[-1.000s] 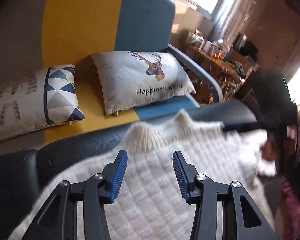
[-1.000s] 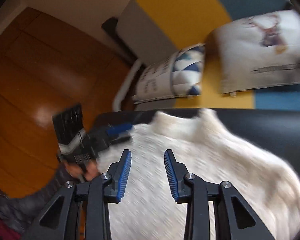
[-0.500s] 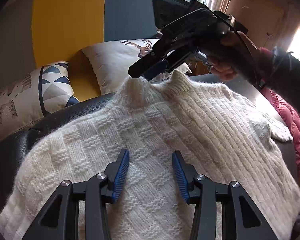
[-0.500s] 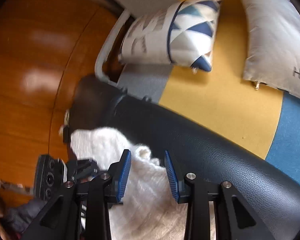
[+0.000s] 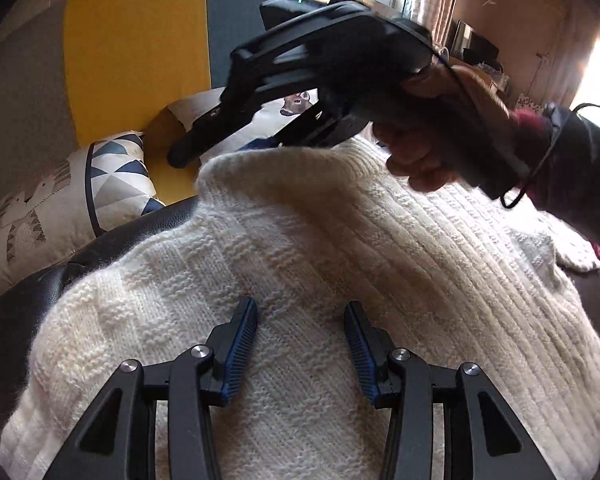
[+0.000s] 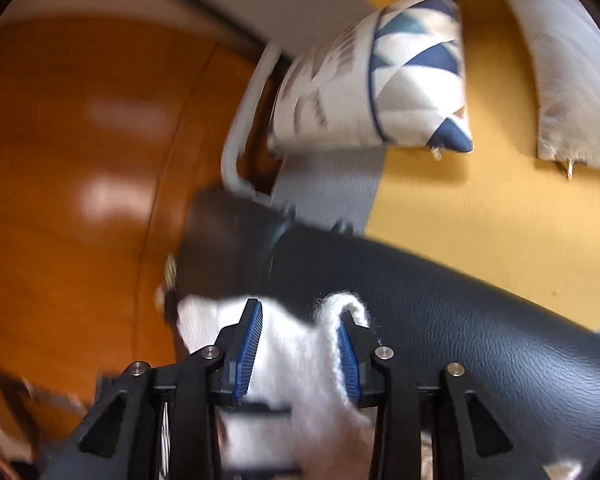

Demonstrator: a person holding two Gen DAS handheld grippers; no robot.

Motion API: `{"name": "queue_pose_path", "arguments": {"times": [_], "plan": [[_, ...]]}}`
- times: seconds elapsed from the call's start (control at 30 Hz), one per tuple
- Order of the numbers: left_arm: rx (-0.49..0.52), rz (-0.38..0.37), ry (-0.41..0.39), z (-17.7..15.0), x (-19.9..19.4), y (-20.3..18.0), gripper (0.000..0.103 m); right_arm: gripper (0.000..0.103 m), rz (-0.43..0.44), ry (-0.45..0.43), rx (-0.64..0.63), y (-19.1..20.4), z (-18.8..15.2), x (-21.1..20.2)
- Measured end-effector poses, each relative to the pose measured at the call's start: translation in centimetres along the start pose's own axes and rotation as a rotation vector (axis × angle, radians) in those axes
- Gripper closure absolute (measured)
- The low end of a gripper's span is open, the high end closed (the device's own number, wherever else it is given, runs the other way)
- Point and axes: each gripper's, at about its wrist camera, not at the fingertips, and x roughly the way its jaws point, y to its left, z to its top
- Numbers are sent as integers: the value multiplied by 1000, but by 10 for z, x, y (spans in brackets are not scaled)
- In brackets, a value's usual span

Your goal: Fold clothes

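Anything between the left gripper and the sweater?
Nothing visible. The left gripper sits open directly over the cream knitted sweater spread on the black leather surface. The right gripper, open, is further off at the collar, not in the path.

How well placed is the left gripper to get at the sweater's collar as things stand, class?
Probably not cleanly. The left gripper hangs open over the sweater body, but the right gripper and the hand holding it sit right at the collar, crowding that approach.
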Motion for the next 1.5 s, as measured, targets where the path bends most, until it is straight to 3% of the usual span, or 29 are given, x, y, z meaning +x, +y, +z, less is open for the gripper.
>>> {"name": "queue_pose_path", "arguments": {"times": [0.1, 0.3, 0.37, 0.47, 0.53, 0.63, 0.67, 0.7, 0.77, 0.83, 0.9, 0.97, 1.07, 1.2, 1.4, 1.5], "plan": [[-6, -1, 2, 0, 0, 1, 56, 72, -16, -36, 21, -3, 0, -1], [-25, -9, 21, 11, -5, 3, 56, 68, -173, 10, -75, 33, 0, -25], [-78, -29, 13, 19, -7, 11, 56, 68, -185, -20, -87, 39, -5, -46], [-110, 2, 4, 28, -5, 19, 56, 68, -163, -55, -82, 43, -21, -77], [-145, 13, 3, 34, -2, 25, 56, 68, -138, -36, -79, 38, -33, -79], [-198, 42, 14, 38, 6, 32, 56, 68, -200, -30, 11, 10, -51, -77], [-215, 56, 22, 37, 9, 34, 56, 68, -191, -59, 27, 7, -58, -82], [-231, 70, 30, 37, 12, 36, 56, 80, -180, -92, 41, 5, -66, -88], [-195, 121, 38, 36, 15, 28, 56, 84, -156, -157, 70, 1, -80, -100], [-161, 166, 42, 35, 15, 20, 56, 83, -132, -222, 98, -4, -95, -112], [-151, 197, 48, 35, 15, 17, 55, 71, -108, -287, 127, -8, -110, -124], [-201, 172, 41, 36, 6, 15, 55, 71, -84, -352, 155, -13, -124, -136], [-283, 125, 22, 35, -12, 10, 55, 70, -47, -486, 168, 4, -184, -183], [-270, 55, -37, 19, -49, -35, 53, 68, -97, -695, 307, 1, -310, -268], [-344, -114, -11, -38, -76, -108, 51, 65, -259, -1043, 685, -24, -524, -361], [-368, -139, 27, -62, -79, -143, 51, 65, -275, -1223, 857, -33, -609, -381]]}}
